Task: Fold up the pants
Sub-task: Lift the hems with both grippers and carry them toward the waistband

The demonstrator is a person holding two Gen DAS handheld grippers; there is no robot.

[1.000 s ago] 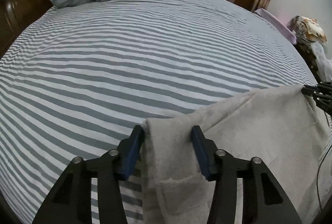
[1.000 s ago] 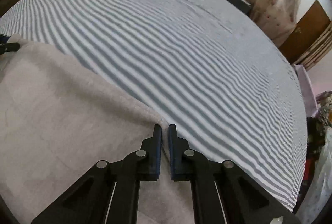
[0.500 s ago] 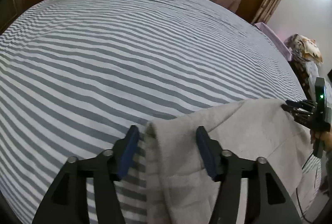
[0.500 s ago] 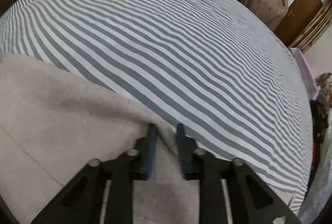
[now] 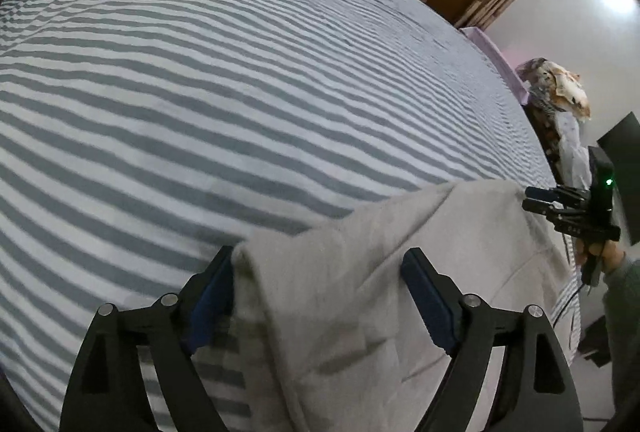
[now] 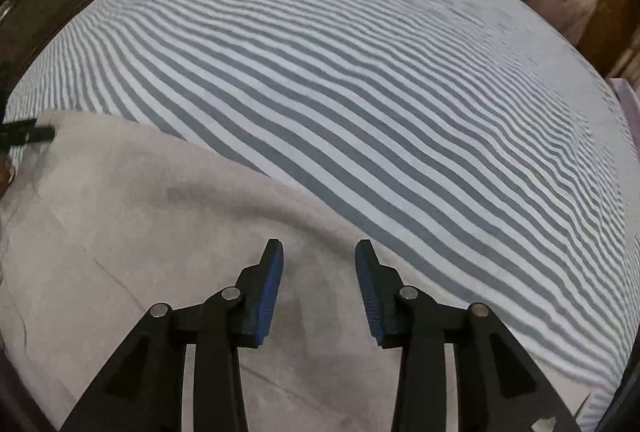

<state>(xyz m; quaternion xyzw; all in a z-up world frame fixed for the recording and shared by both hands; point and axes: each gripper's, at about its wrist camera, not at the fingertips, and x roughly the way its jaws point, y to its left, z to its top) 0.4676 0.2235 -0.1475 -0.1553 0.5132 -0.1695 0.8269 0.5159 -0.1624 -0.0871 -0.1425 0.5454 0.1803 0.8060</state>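
The pants [image 5: 352, 296], of pale grey fleecy cloth, are laid flat on the striped bed [image 5: 240, 92] at its near edge, with soft creases across them.

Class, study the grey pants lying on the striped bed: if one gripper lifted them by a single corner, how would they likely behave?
The pants would probably go floppy: they already sag in soft folds on the bed. They look thick and fuzzy, so likely not slippery, perhaps fairly heavy for cloth. With the left gripper opening around one edge, that corner would likely drape, not stand.
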